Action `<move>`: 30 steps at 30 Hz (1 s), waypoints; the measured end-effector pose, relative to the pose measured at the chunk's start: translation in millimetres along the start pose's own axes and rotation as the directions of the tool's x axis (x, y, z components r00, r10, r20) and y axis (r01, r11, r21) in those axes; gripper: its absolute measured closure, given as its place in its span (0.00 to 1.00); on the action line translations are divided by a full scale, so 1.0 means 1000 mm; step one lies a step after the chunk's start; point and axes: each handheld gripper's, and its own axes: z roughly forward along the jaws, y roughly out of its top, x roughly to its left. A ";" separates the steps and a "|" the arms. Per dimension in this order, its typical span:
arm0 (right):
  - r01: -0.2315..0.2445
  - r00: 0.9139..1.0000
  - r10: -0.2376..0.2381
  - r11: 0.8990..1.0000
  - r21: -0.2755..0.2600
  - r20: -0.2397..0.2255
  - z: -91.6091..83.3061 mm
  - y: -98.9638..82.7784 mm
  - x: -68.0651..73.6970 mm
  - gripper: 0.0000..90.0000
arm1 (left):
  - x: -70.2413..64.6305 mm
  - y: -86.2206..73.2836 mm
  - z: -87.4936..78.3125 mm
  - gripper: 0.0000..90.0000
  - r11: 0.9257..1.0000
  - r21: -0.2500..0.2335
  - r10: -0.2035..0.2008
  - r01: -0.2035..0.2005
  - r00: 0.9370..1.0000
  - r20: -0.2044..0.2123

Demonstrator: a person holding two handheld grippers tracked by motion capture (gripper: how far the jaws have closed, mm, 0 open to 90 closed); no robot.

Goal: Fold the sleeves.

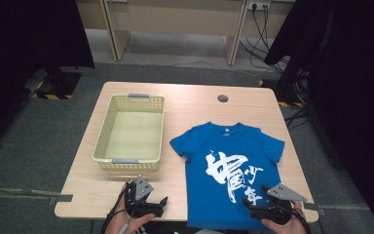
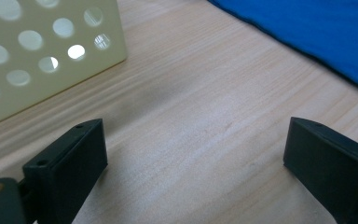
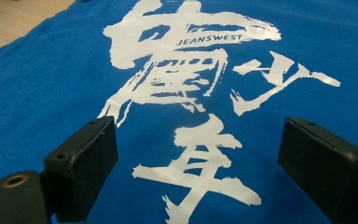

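A blue T-shirt (image 1: 228, 170) lies spread flat, front side up, on the right half of the wooden tabletop (image 1: 190, 105), its collar pointing away from the person and its hem reaching the near edge. Both short sleeves are laid out to the sides. The cloth is a strong, even blue with few creases. Across the chest and belly runs a large white brush-style print of bold characters; in the right gripper view small dark letters inside the top character read "JEANSWEST" (image 3: 208, 41). A small pale label (image 1: 227, 129) sits inside the collar, too small to read.

The right tongs (image 1: 254, 210) hover over the shirt's lower right corner, held in the person's right hand (image 1: 287, 225), the jaws spread wide with the white print between them. The left tongs (image 1: 161, 201) sit low over bare wood near the front edge, just left of the shirt, jaws likewise wide apart and gripping nothing.

A pale yellow perforated basket (image 1: 104, 131) with grey handles stands on the left half of the tabletop, beside the shirt but not touching it.
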 end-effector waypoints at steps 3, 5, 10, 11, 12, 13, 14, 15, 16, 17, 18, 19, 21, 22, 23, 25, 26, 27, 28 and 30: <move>-0.003 1.000 0.003 1.000 -0.001 0.002 0.000 0.000 -0.001 0.13 | -0.001 0.001 0.000 0.06 1.000 0.001 0.002 -0.002 1.000 0.004; -0.004 1.000 0.004 1.000 0.000 0.004 0.000 0.000 -0.001 0.13 | -0.002 0.001 0.000 0.06 1.000 0.001 0.001 -0.001 1.000 0.007; 0.000 1.000 0.000 1.000 0.003 0.011 0.000 -0.001 -0.002 0.13 | -0.003 0.000 0.002 0.04 1.000 -0.010 -0.015 0.015 1.000 0.023; -0.002 1.000 0.002 1.000 0.004 0.010 0.000 -0.001 -0.001 0.13 | -0.003 0.000 0.002 0.04 1.000 -0.013 -0.016 0.016 1.000 0.024; 0.002 1.000 -0.002 1.000 0.002 0.010 0.000 0.000 -0.001 0.13 | -0.003 0.000 0.002 0.04 1.000 -0.019 -0.018 0.018 1.000 0.024; 0.003 1.000 -0.003 1.000 0.001 0.010 0.000 0.000 -0.001 0.13 | -0.003 0.001 0.001 0.04 0.999 -0.029 -0.019 0.019 1.000 0.025; 0.003 1.000 -0.003 1.000 0.001 0.010 0.000 0.000 -0.001 0.13 | -0.003 0.001 0.001 0.04 0.999 -0.029 -0.019 0.019 1.000 0.025; 0.004 1.000 -0.004 1.000 0.002 0.010 0.000 0.000 -0.001 0.13 | -0.004 0.001 0.000 0.04 0.999 -0.035 -0.017 0.017 0.999 0.027; 0.007 1.000 -0.007 1.000 0.003 0.011 0.000 0.000 -0.001 0.13 | -0.004 0.001 0.000 0.04 0.999 -0.040 -0.015 0.016 0.999 0.031; 0.005 1.000 -0.005 1.000 0.005 0.012 0.000 0.000 0.000 0.13 | -0.004 0.001 -0.001 0.04 0.999 -0.042 -0.016 0.018 0.999 0.035; 0.006 1.000 -0.006 1.000 0.005 0.013 0.000 0.000 0.000 0.13 | -0.005 0.002 -0.001 0.04 0.999 -0.044 -0.019 0.021 0.999 0.039; 0.009 1.000 -0.009 1.000 0.007 0.013 0.000 0.000 0.001 0.13 | -0.005 0.002 -0.001 0.04 0.999 -0.047 -0.022 0.024 0.999 0.045; 0.010 1.000 -0.010 1.000 0.009 0.012 0.001 0.000 0.001 0.13 | -0.005 0.003 -0.001 0.04 0.998 -0.053 -0.031 0.035 0.997 0.065; 0.010 1.000 -0.010 1.000 0.009 0.012 0.001 0.000 0.001 0.13 | -0.006 0.003 -0.001 0.04 0.998 -0.056 -0.034 0.038 0.997 0.073; 0.008 1.000 -0.009 1.000 0.010 0.012 0.001 0.000 0.001 0.13 | -0.006 0.004 0.000 0.04 0.997 -0.064 -0.039 0.044 0.996 0.078; 0.013 1.000 -0.014 1.000 0.012 0.012 0.002 0.000 0.001 0.13 | -0.008 0.005 0.001 0.05 0.997 -0.070 -0.028 0.034 0.997 0.078; 0.015 1.000 -0.015 1.000 0.014 0.013 0.002 0.000 0.001 0.13 | -0.008 0.005 0.002 0.05 0.997 -0.074 -0.025 0.031 0.996 0.081; 0.017 1.000 -0.018 1.000 0.020 0.015 0.003 -0.001 0.002 0.13 | -0.010 0.006 0.002 0.06 0.997 -0.078 -0.024 0.031 0.996 0.084; 0.020 1.000 -0.021 1.000 0.023 0.018 0.003 -0.001 0.002 0.13 | -0.011 0.007 0.003 0.06 0.996 -0.081 -0.020 0.027 0.996 0.086; 0.021 1.000 -0.022 0.999 0.026 0.019 0.003 -0.001 0.002 0.13 | -0.013 0.010 0.003 0.06 0.996 -0.087 -0.011 0.019 0.996 0.089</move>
